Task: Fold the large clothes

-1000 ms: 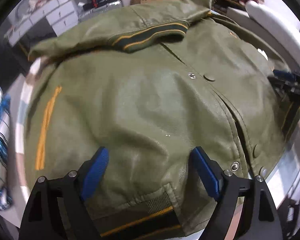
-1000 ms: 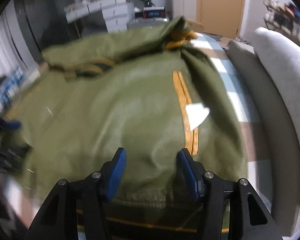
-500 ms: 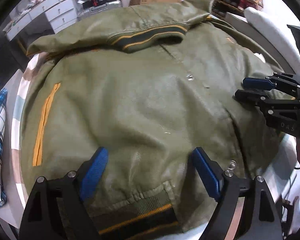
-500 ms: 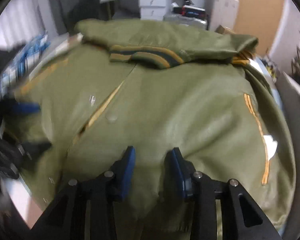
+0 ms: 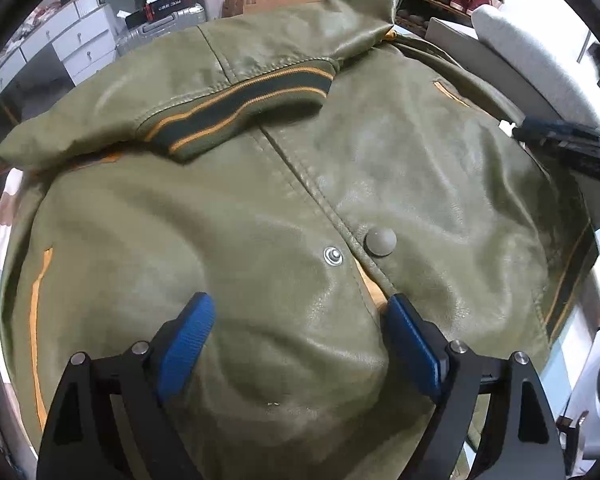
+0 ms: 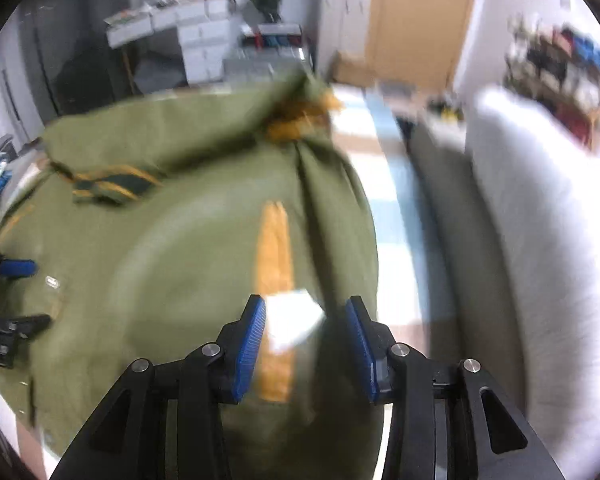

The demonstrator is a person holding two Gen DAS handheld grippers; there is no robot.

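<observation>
Both grippers are hanging over a green jacket that is lying spread out under them, front side up. Left gripper is standing wide apart, with a raised bulge of the jacket between its blue pads, but I cannot tell if they are touching it. Right gripper has just been opening a little and its jaws are released, holding nothing; under them are lying an orange pocket stripe and a white tag. Beyond the left gripper a sleeve with a striped cuff is lying folded across the chest. Just ahead of its pads are sitting a metal snap and a green button.
</observation>
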